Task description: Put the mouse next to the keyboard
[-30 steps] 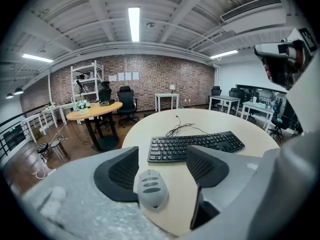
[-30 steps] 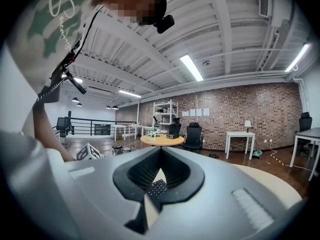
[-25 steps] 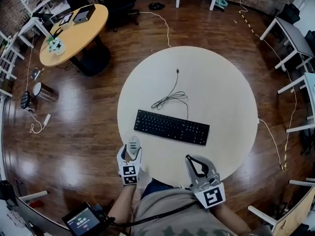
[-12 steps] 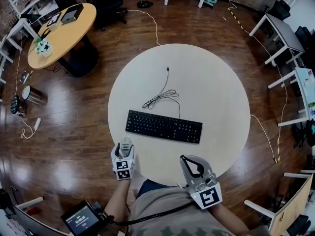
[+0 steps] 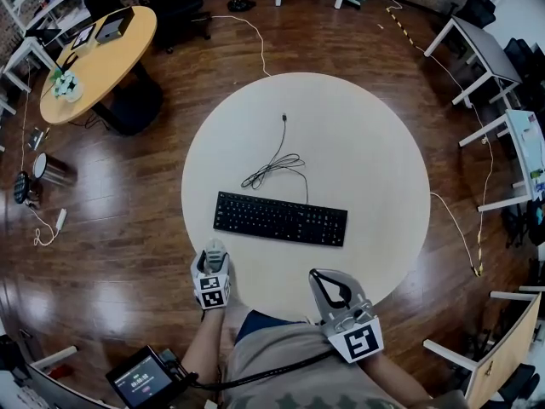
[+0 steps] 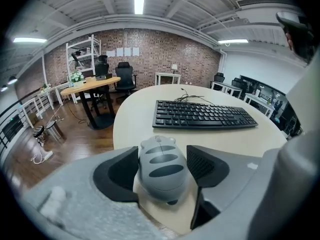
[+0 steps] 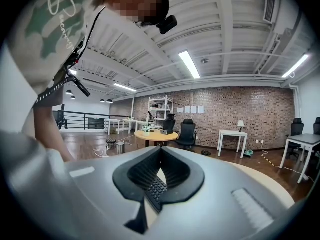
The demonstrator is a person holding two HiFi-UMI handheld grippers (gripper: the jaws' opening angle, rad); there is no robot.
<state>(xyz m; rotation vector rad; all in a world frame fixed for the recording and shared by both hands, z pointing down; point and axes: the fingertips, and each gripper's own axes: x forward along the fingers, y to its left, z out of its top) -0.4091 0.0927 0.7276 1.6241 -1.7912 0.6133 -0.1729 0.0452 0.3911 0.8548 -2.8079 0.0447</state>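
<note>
A grey mouse (image 6: pixel 161 167) with darker stripes sits between the jaws of my left gripper (image 6: pixel 162 168), which is shut on it at the near left edge of the round table (image 5: pixel 366 156). From above, the mouse (image 5: pixel 213 249) pokes out ahead of the left gripper (image 5: pixel 211 262). The black keyboard (image 5: pixel 280 218) lies across the table's middle, a little ahead and to the right of the mouse; it also shows as the keyboard (image 6: pixel 202 115) in the left gripper view. My right gripper (image 5: pixel 329 281) hovers shut and empty at the near edge, its tips (image 7: pixel 159 173) touching.
The keyboard's loose cable (image 5: pixel 277 164) coils behind it toward the table's far side. An orange round table (image 5: pixel 89 54) stands far left on the wooden floor. White desks (image 5: pixel 477 49) line the right. Another cable (image 5: pixel 456 233) trails off the table's right edge.
The view shifted slightly; my left gripper with the mouse has drawn back a little toward the near table edge. The right gripper has hardly moved.
</note>
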